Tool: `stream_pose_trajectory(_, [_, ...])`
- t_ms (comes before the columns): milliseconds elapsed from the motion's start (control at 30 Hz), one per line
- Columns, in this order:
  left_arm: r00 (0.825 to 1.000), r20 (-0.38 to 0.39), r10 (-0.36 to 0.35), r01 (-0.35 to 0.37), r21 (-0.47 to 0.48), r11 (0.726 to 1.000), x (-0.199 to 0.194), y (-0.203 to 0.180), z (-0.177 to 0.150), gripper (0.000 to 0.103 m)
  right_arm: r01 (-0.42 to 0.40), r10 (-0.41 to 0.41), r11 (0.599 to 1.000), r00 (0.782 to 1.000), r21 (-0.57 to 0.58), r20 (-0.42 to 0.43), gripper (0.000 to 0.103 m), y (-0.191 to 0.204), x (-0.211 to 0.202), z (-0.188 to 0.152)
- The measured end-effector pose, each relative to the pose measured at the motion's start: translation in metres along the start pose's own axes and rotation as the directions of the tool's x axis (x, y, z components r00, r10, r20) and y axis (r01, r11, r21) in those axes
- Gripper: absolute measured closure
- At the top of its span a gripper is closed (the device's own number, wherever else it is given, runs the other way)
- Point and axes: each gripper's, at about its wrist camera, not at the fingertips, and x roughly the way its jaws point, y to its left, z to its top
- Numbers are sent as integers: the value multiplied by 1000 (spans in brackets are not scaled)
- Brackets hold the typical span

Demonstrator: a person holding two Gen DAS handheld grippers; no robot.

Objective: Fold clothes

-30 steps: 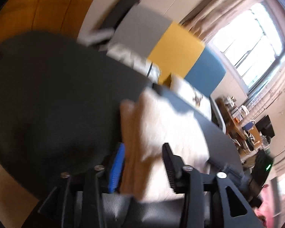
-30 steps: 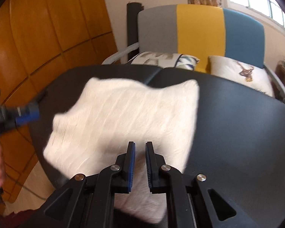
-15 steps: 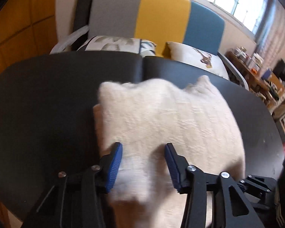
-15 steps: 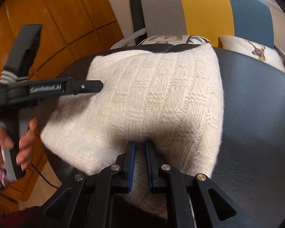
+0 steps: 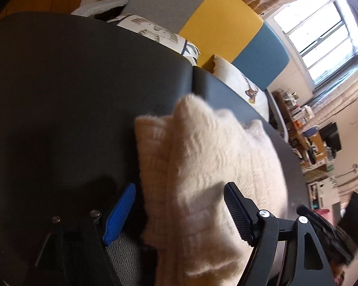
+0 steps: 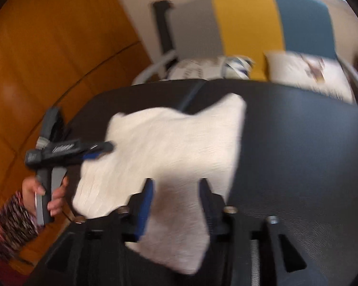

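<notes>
1. On the black table (image 6: pixel 298 143), a cream knitted sweater (image 6: pixel 169 147) lies folded into a thick, roughly square bundle, its near edge reaching toward both grippers; in the left wrist view the stacked layers show along its left side (image 5: pixel 155 162).

2. Right gripper (image 6: pixel 176 202): its jaws stand well apart, one on each side of the near edge of the sweater, and clamp nothing. The view is blurred, so I cannot tell whether the pads touch the knit.

3. Left gripper (image 5: pixel 179 214): also spread wide, with the sweater's near left corner lying between the blue pad (image 5: pixel 119 214) and the black pad (image 5: pixel 236 214), neither pressing in. The right wrist view shows this gripper at the bundle's left edge (image 6: pixel 93 150), held by the person's hand (image 6: pixel 47 195).

4. Judgement: the fold looks close to finished, and the step in hand seems to be letting go and tidying the bundle.

5. To do it well, keep both grippers wide while drawing them off, so the fuzzy knit does not snag on the ribbed pads and pull the top layer askew.

6. The far edge is uneven, with two raised corners and a dip between; a light pat or nudge there would square the stack.

7. Risk: thick knit springs back, so any lifting at the near edge could let the layers slide open.
</notes>
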Motion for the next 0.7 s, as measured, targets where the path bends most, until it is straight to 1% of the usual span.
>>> stream_pose_trajectory(33, [1000, -16, -1, 1, -6, 1000, 1, 0, 4, 23, -20, 22, 998, 999, 58, -29, 45, -13, 5, 6])
stream_pose_trajectory(67, [999, -39, -8, 8, -12, 1000, 5, 1, 8, 23, -38, 45, 992, 997, 117, -58, 37, -26, 9, 13])
stream_pose_trajectory(100, [998, -64, -22, 21, -19, 1000, 8, 2, 12, 22, -55, 70, 983, 994, 175, -84, 26, -38, 14, 19])
stream_pose_trajectory(133, [995, -91, -34, 31, -36, 999, 13, 3, 15, 21, -74, 101, 974, 988, 216, -114, 21, -47, 21, 22])
stream_pose_trajectory(167, [993, -111, -44, 39, -51, 998, 16, 5, 17, 21, -86, 119, 969, 984, 231, -131, 17, -50, 26, 24])
stream_pose_trajectory(233, [989, -131, -63, 53, -73, 996, 20, 8, 19, 20, -108, 154, 959, 974, 261, -164, 17, -57, 36, 29])
stream_pose_trajectory(333, [989, -126, -83, 71, -96, 993, 22, 14, 20, 16, -97, 147, 961, 972, 258, -182, 17, -61, 40, 26])
stream_pose_trajectory(433, [985, -132, -108, 94, -107, 990, 23, 17, 19, 13, -121, 182, 947, 965, 298, -187, 17, -65, 45, 20])
stream_pose_trajectory(467, [983, -137, -122, 106, -117, 987, 24, 18, 20, 11, -127, 192, 942, 963, 310, -187, 17, -67, 48, 20])
stream_pose_trajectory(533, [977, -148, -153, 132, -142, 981, 25, 23, 22, 4, -143, 214, 932, 958, 334, -188, 17, -72, 53, 19])
stream_pose_trajectory(600, [970, -158, -187, 159, -170, 972, 27, 27, 24, 0, -157, 235, 921, 954, 355, -186, 17, -77, 56, 17])
stream_pose_trajectory(700, [964, -158, -215, 179, -214, 960, 30, 34, 27, 0, -163, 248, 918, 947, 361, -203, 17, -78, 63, 18])
